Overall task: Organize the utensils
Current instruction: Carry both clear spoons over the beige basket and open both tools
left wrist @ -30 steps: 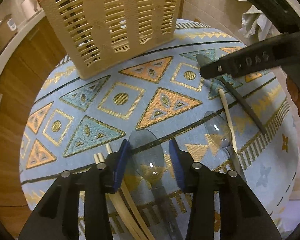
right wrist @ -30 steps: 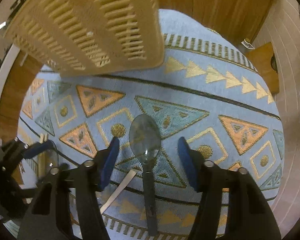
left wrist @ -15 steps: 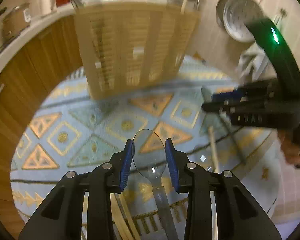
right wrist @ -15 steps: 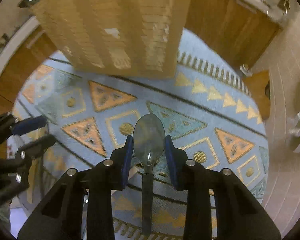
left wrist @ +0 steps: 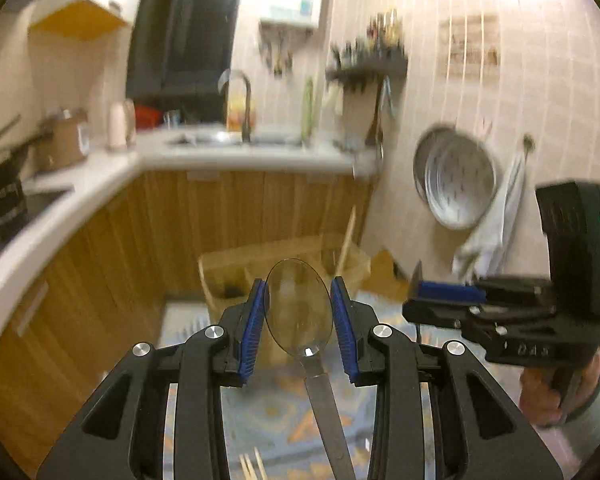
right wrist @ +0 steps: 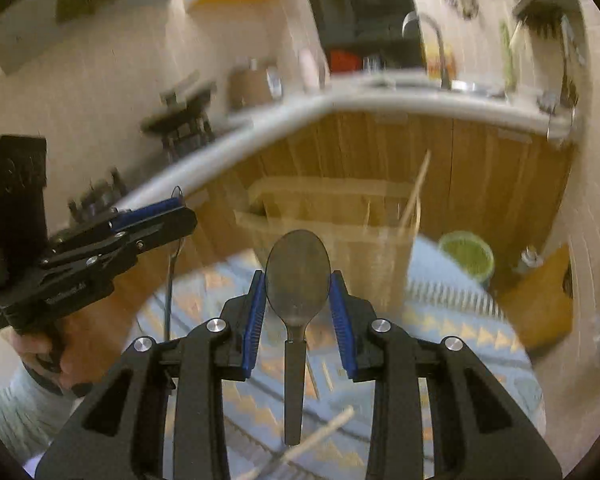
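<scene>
Both spoons were lifted clear of the mat: the left gripper (left wrist: 298, 320) clamped a clear spoon (left wrist: 298, 306) by its bowl, the right gripper (right wrist: 298, 316) a grey spoon (right wrist: 298, 280). Next, probably, carrying them over the basket (right wrist: 332, 216) ahead and dropping each into a compartment.

Left gripper (left wrist: 299, 312): raised, pointing roughly level; jaws closed onto the bowl of a clear spoon (left wrist: 298, 306), blue pads touching both edges, handle trailing back under the body.

Right gripper (right wrist: 298, 306): same pose; jaws closed onto the bowl of a dark spoon (right wrist: 298, 280), handle hanging down between the fingers.

Each gripper shows in the other's view, alongside, with a bare hand (right wrist: 56, 354) wrapped around its grip.
</scene>
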Demonstrator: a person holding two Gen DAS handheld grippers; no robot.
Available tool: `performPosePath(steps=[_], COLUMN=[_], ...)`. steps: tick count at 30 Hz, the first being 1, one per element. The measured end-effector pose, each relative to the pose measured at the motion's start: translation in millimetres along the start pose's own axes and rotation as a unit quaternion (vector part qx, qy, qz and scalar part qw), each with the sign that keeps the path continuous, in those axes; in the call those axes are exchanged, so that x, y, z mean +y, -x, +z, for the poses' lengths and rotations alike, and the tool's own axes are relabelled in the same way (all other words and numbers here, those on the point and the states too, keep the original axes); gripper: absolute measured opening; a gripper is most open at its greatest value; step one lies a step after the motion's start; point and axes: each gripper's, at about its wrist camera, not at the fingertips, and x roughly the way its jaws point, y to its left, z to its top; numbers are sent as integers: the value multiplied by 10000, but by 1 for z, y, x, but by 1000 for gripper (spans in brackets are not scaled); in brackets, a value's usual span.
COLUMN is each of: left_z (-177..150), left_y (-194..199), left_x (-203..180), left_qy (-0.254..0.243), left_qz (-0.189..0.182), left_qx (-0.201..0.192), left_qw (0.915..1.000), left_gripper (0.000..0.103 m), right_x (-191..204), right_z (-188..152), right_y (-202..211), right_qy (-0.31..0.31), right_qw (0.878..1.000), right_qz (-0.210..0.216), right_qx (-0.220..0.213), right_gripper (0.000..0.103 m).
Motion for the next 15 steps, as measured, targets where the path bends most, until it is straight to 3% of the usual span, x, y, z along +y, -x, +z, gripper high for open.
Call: performPosePath(steps=[3,7,10,15], left_z=[25,41,47,50], left_y=[9,6,-2,-28], left_x=[-3,-13,-12,-1], left_qy=[-25,-128,-140,-157], left_qz=[213,613,875,1329], left_qx=[-583,-1350,-1680,-2141], left_qw=[9981,9889,9818,9676], left_gripper=[31,31,31,31], right_x=[0,-3,-12,-35], right_z=[24,47,58,73], right_y=[13,18,21,6], right_qy=[-115,-153,-179,-340], right_qw=[9973,9869,9774,9679], right_qz=[-201,-653,-955,-1201], right_qx=[-702,-1469,-1875,-2183], right_gripper=[29,29,29,29])
